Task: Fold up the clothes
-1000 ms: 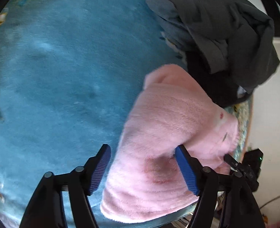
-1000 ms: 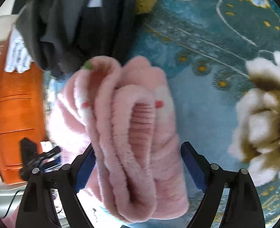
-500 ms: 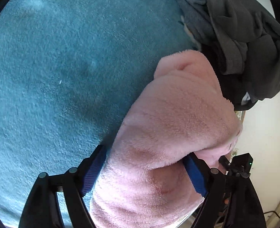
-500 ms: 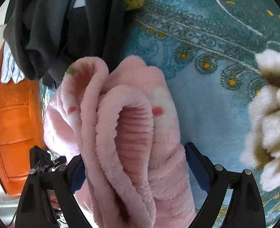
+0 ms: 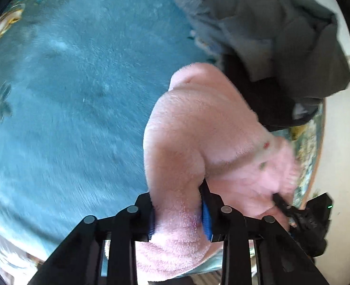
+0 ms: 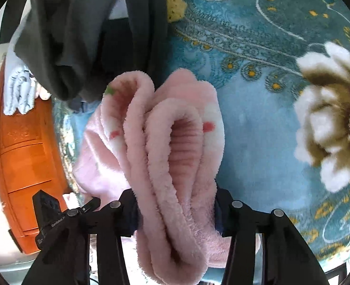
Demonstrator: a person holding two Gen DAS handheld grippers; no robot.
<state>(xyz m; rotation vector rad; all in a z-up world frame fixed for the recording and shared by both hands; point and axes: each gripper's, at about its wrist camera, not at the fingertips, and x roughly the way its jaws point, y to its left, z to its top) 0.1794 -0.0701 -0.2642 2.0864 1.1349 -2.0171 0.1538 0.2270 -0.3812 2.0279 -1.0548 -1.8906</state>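
Note:
A fluffy pink garment (image 5: 198,130) lies folded over on the teal blanket (image 5: 75,90). My left gripper (image 5: 178,216) is shut on one end of it, the blue pads pressed into the fleece. In the right wrist view the same pink garment (image 6: 175,147) shows as several folded layers, with small red and green marks. My right gripper (image 6: 176,211) is shut on this bundle. The right gripper's black body also shows at the lower right of the left wrist view (image 5: 308,216), at the garment's other end.
A heap of dark grey clothes (image 5: 282,35) lies just behind the pink garment, also in the right wrist view (image 6: 80,35). An orange wooden cabinet (image 6: 25,156) stands at left with pale blue cloth (image 6: 18,90) on it. The blanket has a large white flower pattern (image 6: 329,128).
Both grippers have gone from open around the pink garment to shut on it. The fleece is now bunched between the fingers of each.

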